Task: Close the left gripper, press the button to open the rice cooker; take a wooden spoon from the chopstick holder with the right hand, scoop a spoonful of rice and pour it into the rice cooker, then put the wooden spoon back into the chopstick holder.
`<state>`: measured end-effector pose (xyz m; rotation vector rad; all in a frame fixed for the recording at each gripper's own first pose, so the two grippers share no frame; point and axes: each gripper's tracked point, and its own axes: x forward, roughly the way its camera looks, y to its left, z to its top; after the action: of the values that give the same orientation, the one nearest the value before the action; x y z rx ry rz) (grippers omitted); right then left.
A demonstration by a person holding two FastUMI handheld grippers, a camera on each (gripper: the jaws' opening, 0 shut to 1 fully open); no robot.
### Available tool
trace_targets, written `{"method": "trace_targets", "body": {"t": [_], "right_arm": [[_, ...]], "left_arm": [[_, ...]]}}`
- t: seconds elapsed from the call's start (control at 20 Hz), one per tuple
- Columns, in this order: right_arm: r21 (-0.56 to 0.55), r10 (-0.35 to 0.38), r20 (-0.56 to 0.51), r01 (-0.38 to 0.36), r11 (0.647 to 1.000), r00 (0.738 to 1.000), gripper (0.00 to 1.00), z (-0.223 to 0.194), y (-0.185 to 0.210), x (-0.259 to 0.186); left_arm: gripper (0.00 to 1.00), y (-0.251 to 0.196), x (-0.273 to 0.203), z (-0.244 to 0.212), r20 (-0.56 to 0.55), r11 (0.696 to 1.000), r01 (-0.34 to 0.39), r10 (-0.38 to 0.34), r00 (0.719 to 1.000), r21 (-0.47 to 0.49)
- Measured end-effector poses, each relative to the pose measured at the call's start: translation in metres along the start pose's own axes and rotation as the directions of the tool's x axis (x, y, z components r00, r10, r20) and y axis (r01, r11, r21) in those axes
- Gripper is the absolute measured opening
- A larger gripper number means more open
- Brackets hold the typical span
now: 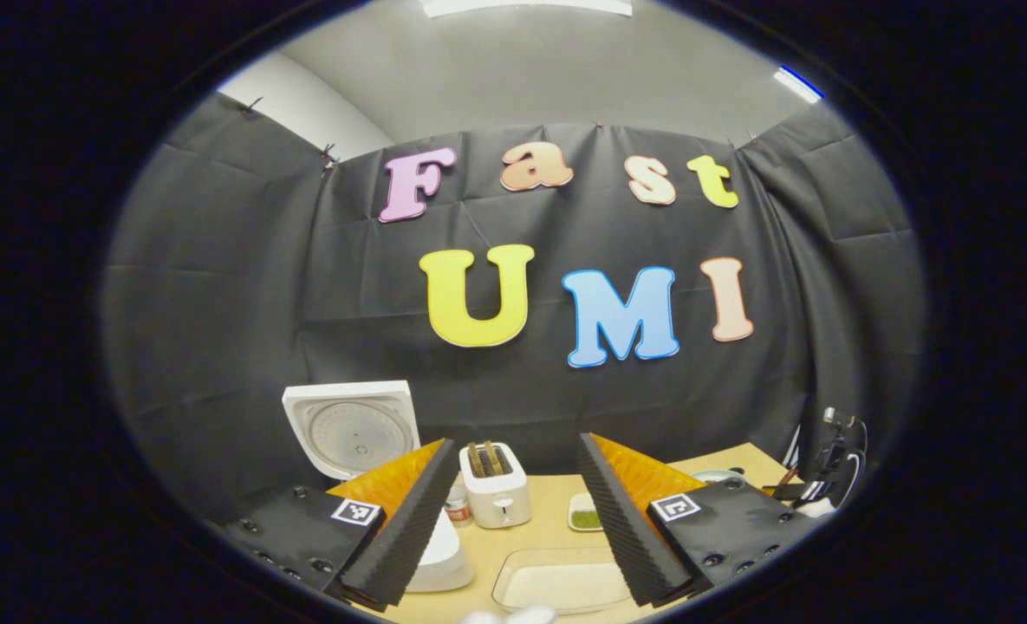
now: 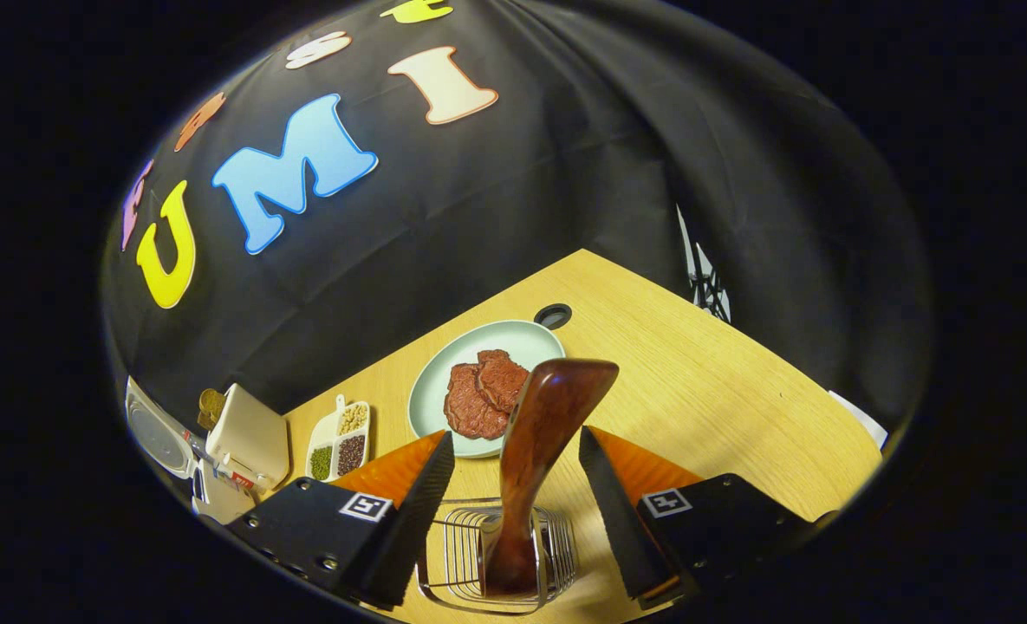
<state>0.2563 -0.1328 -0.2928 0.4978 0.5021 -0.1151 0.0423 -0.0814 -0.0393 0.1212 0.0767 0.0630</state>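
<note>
Right gripper view, from the bottom edge outward: the right gripper [image 2: 513, 511] has its two fingers spread wide, touching nothing, and between them the wooden spoon [image 2: 535, 459] stands handle-up in the wire chopstick holder [image 2: 457, 555] at lower centre. Just past the handle tip sits a pale plate [image 2: 444, 381] with two brown meat pieces [image 2: 483, 394] on the wooden table [image 2: 704, 390]. To the left of the plate lies a small divided dish [image 2: 340, 442] of grains, then a toaster [image 2: 253, 438], and at the far left edge the raised lid of the rice cooker [image 2: 158, 438]. In the left gripper view, the left gripper [image 1: 513, 520] is also open, its fingers apart over a shallow tray of rice [image 1: 556, 581] at the bottom centre. The white rice cooker [image 1: 439, 555] body shows beside the lower-left finger, its lid [image 1: 353, 429] standing upright behind. The toaster [image 1: 496, 494] sits further back at centre, with the small dish [image 1: 584, 513] to its right.
</note>
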Motion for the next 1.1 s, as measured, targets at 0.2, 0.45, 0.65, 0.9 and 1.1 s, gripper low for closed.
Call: {"method": "trace_targets", "body": {"t": [0.2, 0.45, 0.65, 0.9, 1.1], "right_arm": [[0.007, -0.009, -0.007, 0.009, 1.000, 1.000, 0.46, 0.004, -0.004, 0.007], [-0.070, 0.020, -0.011, -0.021, 0.997, 1.000, 0.15, 0.004, 0.005, 0.002], [-0.147, -0.006, 0.021, 0.009, 0.989, 1.000, 0.15, 0.013, 0.012, -0.009], [-0.194, -0.012, 0.091, 0.029, 0.981, 0.996, 0.15, 0.055, 0.037, -0.039], [-0.279, -0.017, 0.188, 0.070, 0.958, 0.982, 0.15, 0.100, 0.068, -0.077]], "left_arm": [[0.99, -0.004, 0.001, 0.000, -0.001, 1.000, -0.007, 0.007, 1.000, -0.005], [0.99, -0.005, -0.001, 0.003, 0.002, 1.000, -0.006, 0.006, 1.000, 0.011], [0.99, 0.000, -0.005, 0.001, 0.001, 1.000, 0.000, 0.000, 1.000, -0.001], [0.95, 0.023, -0.015, 0.006, 0.030, 1.000, -0.014, 0.014, 0.999, 0.005], [0.95, 0.054, -0.028, 0.007, 0.052, 0.999, -0.043, 0.042, 0.998, 0.018]]}}
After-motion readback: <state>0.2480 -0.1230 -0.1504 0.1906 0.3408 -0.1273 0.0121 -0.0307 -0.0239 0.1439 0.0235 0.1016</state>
